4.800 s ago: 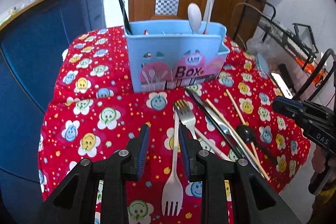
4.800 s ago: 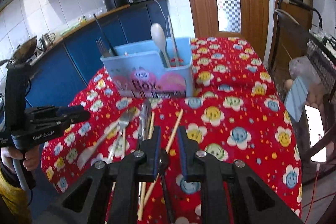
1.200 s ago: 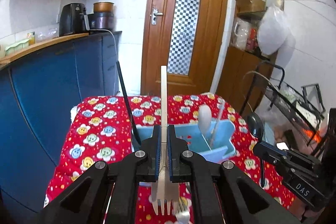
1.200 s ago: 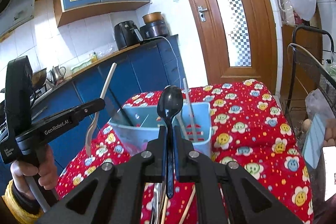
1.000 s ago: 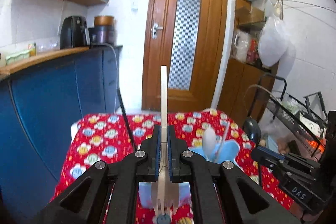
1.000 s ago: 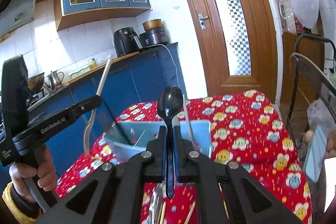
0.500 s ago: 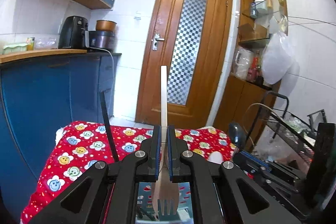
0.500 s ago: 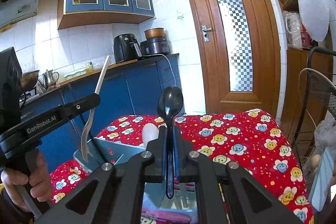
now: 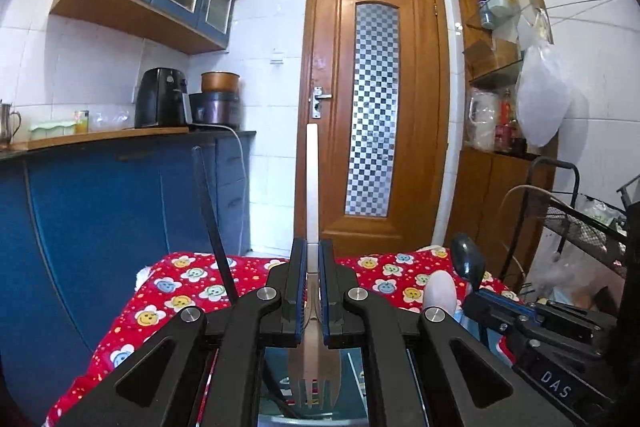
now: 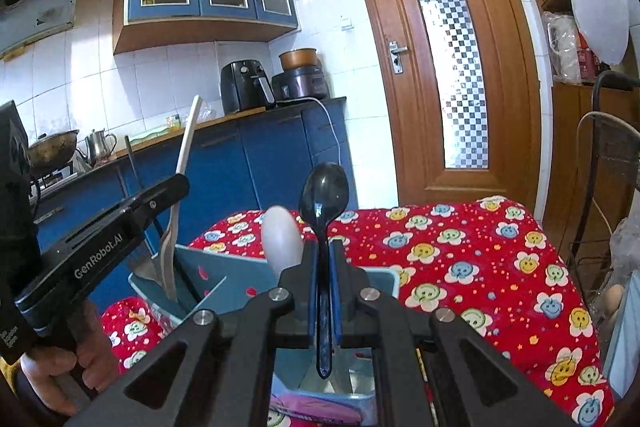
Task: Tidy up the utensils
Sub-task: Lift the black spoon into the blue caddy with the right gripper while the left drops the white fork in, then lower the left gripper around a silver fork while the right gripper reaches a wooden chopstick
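Blue kitchen cabinets back a table under a red flowered cloth (image 10: 500, 267). At left, the left gripper (image 9: 313, 291) pinches one pale fork (image 9: 313, 367), tines down, over the blue box (image 10: 224, 275), likely for dropping in. At right, the right gripper (image 10: 323, 291) clamps one black spoon (image 10: 323, 195), bowl up, over that box. One white spoon (image 10: 280, 239) stands inside.
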Tool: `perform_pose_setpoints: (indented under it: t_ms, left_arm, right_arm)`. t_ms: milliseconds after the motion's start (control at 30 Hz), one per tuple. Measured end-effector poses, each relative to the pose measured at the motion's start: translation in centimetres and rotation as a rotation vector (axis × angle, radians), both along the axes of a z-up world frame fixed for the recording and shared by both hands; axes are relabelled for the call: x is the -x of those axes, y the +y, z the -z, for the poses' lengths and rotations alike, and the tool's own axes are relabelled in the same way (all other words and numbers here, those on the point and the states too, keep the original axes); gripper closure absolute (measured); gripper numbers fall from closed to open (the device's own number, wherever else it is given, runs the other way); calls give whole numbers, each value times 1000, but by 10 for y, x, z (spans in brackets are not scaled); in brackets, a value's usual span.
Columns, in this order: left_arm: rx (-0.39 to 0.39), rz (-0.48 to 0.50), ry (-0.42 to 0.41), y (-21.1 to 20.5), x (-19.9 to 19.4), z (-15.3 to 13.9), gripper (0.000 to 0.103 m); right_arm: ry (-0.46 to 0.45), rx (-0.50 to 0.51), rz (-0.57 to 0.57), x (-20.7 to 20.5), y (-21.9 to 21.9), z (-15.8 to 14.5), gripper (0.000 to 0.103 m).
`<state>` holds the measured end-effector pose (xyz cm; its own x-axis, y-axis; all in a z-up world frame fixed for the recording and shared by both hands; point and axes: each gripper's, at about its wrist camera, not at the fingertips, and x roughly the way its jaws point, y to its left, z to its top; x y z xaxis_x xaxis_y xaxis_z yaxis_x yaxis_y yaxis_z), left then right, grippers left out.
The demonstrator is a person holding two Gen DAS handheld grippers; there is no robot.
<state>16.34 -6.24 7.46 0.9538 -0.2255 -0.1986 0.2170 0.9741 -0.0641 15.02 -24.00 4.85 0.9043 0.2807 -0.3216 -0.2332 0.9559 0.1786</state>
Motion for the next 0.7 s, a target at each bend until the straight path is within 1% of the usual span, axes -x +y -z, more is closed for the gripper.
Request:
perform_pose_setpoints:
  t_ms: [100,133,167,300,367,433,600,700]
  left_arm:
    - [12,16,15,3,2,-2,95]
    - [14,16,20,5,2,-2,91]
    - [15,20,27,6,2,-2,90]
    - [4,23,41,9,4,-3,88]
    - [7,27,48,11,7,-5,86]
    - [8,30,57,12,9,-7,85]
    - [-6,33,65,15,20,-18,85]
    - [-13,28,69,18,30,-25,85]
  right_arm:
    - [15,4,-10,1,1,2,95]
    - [17,3,-12,2,2,2,95]
    - [20,0,-13,3,2,1,95]
    - [26,-12,-20,6,2,-1,93]
    - [21,-12,-22,9,2,-3,87]
    - [19,-20,-26,11,2,-6,86]
    - [7,-32,-27,19,0,-15,85]
    - [9,-16,-31,26,2,-22,85]
